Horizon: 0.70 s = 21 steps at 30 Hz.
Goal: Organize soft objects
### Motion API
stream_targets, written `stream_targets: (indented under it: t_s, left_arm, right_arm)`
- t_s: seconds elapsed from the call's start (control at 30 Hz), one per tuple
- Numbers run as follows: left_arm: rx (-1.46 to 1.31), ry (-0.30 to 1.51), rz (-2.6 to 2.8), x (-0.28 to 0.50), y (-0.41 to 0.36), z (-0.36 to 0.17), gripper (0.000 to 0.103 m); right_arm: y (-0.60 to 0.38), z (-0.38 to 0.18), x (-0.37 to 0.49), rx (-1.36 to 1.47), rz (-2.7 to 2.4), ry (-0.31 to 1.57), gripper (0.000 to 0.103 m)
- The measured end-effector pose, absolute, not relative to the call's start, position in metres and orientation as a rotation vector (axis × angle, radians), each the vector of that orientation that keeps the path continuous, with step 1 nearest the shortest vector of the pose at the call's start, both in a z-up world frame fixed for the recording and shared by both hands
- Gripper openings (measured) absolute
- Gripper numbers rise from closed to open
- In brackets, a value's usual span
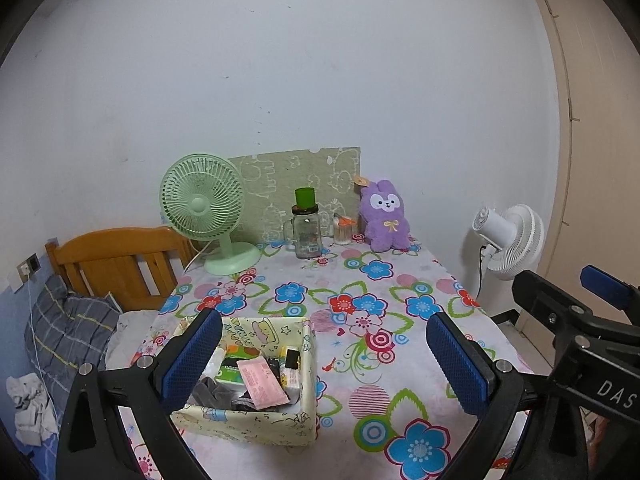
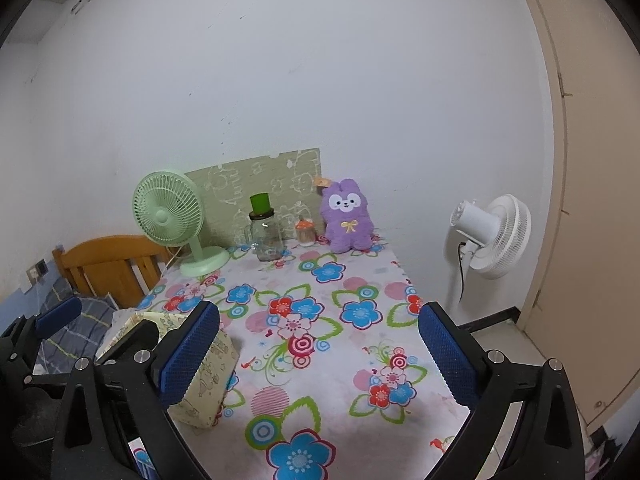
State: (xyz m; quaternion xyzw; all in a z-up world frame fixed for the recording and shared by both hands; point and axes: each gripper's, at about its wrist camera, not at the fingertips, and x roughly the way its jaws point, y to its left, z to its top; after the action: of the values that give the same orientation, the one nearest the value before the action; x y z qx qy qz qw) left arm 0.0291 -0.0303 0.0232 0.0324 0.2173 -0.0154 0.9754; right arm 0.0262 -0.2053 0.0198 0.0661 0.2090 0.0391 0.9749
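Holding both grippers spread and empty, we hover the left gripper [image 1: 324, 360] over the fabric basket [image 1: 308, 364]; right gripper [image 2: 320, 356] alongside; purple plush [image 1: 385, 216] waits beyond.

Purple plush [image 2: 347, 216] behind floral tablecloth [image 2: 320, 344]

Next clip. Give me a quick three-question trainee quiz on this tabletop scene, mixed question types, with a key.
1. True or false: the left claw is shut on the purple plush rabbit.
2. What stands between the green desk fan and the rabbit? A) glass jar mug with green cup on top B) a kettle C) a lamp
3. Fill in: the fabric storage box sits at the table's near ____ side in the left wrist view.

Key: 1 false, both the left and the right claw are open and empty; 2 A; 3 left.
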Motion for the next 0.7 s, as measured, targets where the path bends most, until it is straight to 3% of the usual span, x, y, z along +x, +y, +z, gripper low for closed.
stream_targets:
  t_s: [0.7]
  left_arm:
    - [0.022,0.433,0.007,0.027,-0.014,0.022,0.103]
  right_arm:
    - [-0.202,0.023,0.025,0.126,0.080,0.419,0.102]
